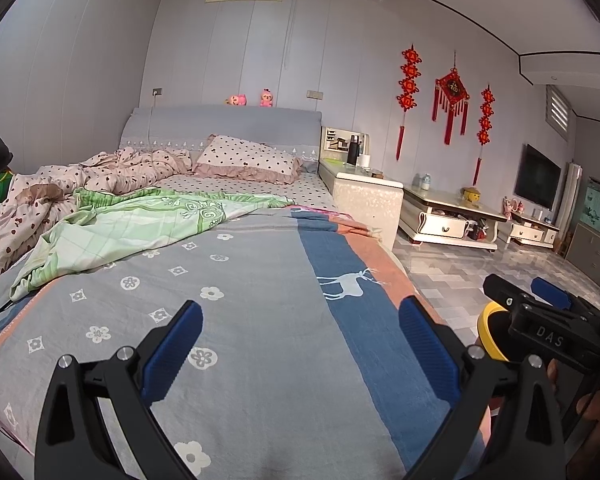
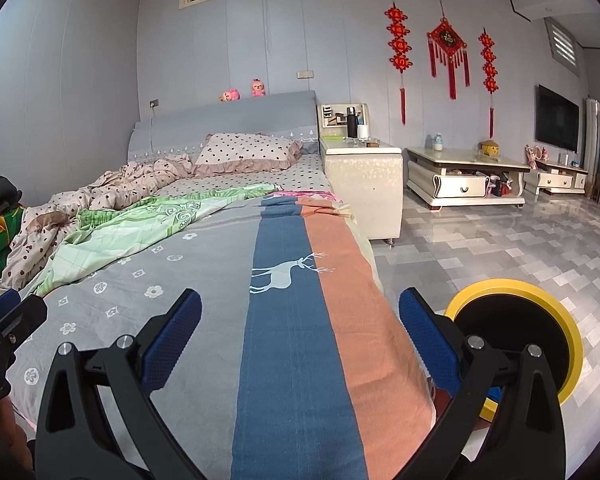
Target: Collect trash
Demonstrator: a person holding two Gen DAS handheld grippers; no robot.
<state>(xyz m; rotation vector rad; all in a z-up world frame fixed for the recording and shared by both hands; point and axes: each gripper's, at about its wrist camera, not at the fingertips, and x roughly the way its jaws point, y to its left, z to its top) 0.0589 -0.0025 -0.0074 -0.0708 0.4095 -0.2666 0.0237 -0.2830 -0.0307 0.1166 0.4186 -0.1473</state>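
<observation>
On my far left a crumpled pink quilt with dark spots (image 1: 100, 176) lies heaped by the wall, and beside it a pale green patterned sheet (image 1: 132, 224) spills across the mattress. Under both my tools spreads the grey bedspread printed with white flowers (image 1: 228, 320), running into a blue stripe with a white deer (image 2: 288, 272) and then a salmon-orange band at the bed's edge.

My left gripper (image 1: 300, 354) hovers over that spread with its blue-padded jaws wide apart, nothing between them. My right gripper (image 2: 300, 350) hangs just beside it, over the blue and orange stripes, its jaws equally spread and empty.

Further right, a cream bedside cabinet (image 2: 364, 192) stands against the bed, then a low white coffee table with drawers (image 2: 464, 176) on the glossy grey tiled floor (image 2: 500, 248).

The round bin with a yellow rim and black inside (image 2: 516, 344) sits on the floor just off the bed's right edge, close to my right jaw. I cannot make out any loose trash on the bed.
</observation>
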